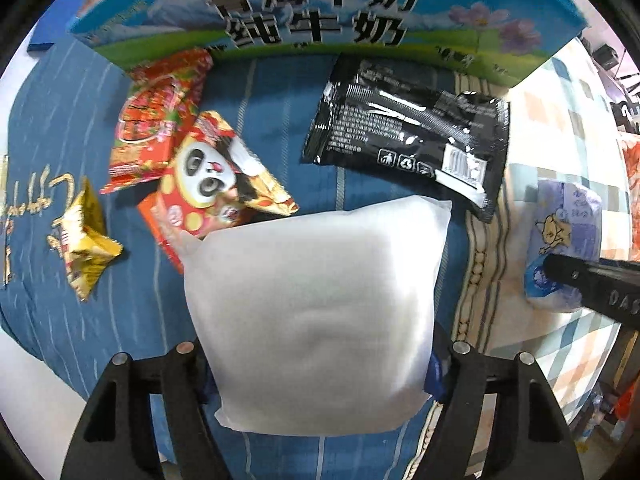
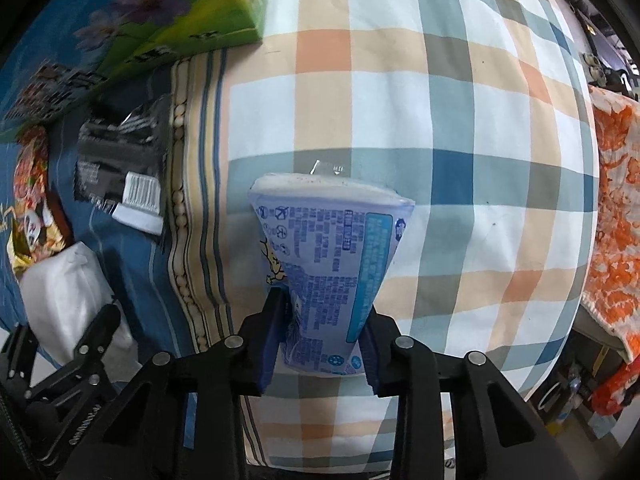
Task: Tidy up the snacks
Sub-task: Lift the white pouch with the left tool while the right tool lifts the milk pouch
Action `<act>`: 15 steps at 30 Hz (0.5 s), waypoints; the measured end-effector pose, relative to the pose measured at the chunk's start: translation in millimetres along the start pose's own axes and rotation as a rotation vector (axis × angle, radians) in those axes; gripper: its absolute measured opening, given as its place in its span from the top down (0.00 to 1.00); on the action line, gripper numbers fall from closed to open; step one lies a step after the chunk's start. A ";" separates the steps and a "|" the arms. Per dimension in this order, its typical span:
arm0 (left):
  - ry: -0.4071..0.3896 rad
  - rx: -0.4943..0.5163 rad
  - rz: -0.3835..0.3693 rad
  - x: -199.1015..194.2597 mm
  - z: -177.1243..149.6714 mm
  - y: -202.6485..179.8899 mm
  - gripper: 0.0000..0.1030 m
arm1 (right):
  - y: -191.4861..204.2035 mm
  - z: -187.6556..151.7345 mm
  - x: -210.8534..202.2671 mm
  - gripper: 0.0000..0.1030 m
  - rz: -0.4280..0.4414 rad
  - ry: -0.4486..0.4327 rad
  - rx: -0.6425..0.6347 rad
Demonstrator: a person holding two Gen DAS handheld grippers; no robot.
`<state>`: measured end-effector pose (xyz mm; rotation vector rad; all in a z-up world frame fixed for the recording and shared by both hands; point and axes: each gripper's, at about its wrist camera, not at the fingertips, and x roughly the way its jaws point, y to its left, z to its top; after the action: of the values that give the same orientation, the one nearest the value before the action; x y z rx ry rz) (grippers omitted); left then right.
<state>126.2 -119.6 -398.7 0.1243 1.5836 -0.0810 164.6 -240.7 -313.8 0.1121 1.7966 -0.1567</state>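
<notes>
Currently gripping white pouch point(image 1: 316, 312) between left fingers point(image 1: 448, 376), blue cup point(image 2: 328, 276) between right fingers point(image 2: 272, 332); presumably carrying both to milk carton point(image 1: 320, 12) for sorting.

Beside the blue-and-green milk carton point(image 1: 320, 12) with purple flowers lie a glossy black packet point(image 1: 404, 140) printed in white, a red-orange patterned packet point(image 1: 156, 120), and a red panda-print packet point(image 1: 216, 184). Further from the carton are a gold wrapper point(image 1: 86, 240), a plain white pouch point(image 1: 316, 312), a lilac-blue cartoon-printed cup point(image 2: 332, 272), a blue striped cloth point(image 1: 60, 120) and an orange, teal and white checked cloth point(image 2: 440, 120).
</notes>
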 end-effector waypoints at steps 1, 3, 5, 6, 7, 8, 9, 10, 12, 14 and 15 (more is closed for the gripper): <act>-0.006 -0.003 0.003 -6.2 -1.1 3.6 0.30 | -1.8 -8.1 -4.9 0.65 -0.001 -0.008 -0.005; -0.019 -0.008 -0.001 -19.3 -3.8 7.6 0.30 | -1.0 -24.8 -7.0 0.65 0.007 -0.024 -0.019; -0.036 -0.008 0.003 -32.8 -4.0 16.9 0.30 | 5.4 -43.4 -17.7 0.66 0.027 -0.036 -0.026; -0.046 -0.008 0.001 -42.8 0.6 21.1 0.30 | 7.5 -51.0 -23.2 0.66 0.036 -0.043 -0.030; -0.063 -0.010 -0.004 -54.1 1.6 25.6 0.30 | 9.5 -58.8 -30.3 0.66 0.046 -0.051 -0.035; -0.076 -0.009 -0.004 -63.1 2.2 27.0 0.30 | 12.0 -66.5 -36.4 0.66 0.057 -0.062 -0.040; -0.092 -0.007 -0.006 -73.8 2.0 30.0 0.30 | 17.4 -77.9 -48.6 0.66 0.066 -0.078 -0.048; -0.108 -0.006 -0.011 -87.4 2.7 35.5 0.30 | 21.6 -87.9 -59.1 0.66 0.074 -0.099 -0.055; -0.135 -0.001 -0.024 -104.7 5.2 36.3 0.30 | 26.4 -103.4 -78.5 0.66 0.094 -0.126 -0.062; -0.172 0.014 -0.040 -135.6 6.8 26.7 0.30 | 32.6 -118.8 -99.7 0.66 0.126 -0.153 -0.067; -0.193 0.026 -0.052 -150.2 13.5 30.7 0.30 | 36.3 -127.7 -114.1 0.66 0.142 -0.170 -0.071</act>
<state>145.6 -95.2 -247.9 0.0923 1.3936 -0.1501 73.9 -182.7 -175.7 0.1706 1.6163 -0.0009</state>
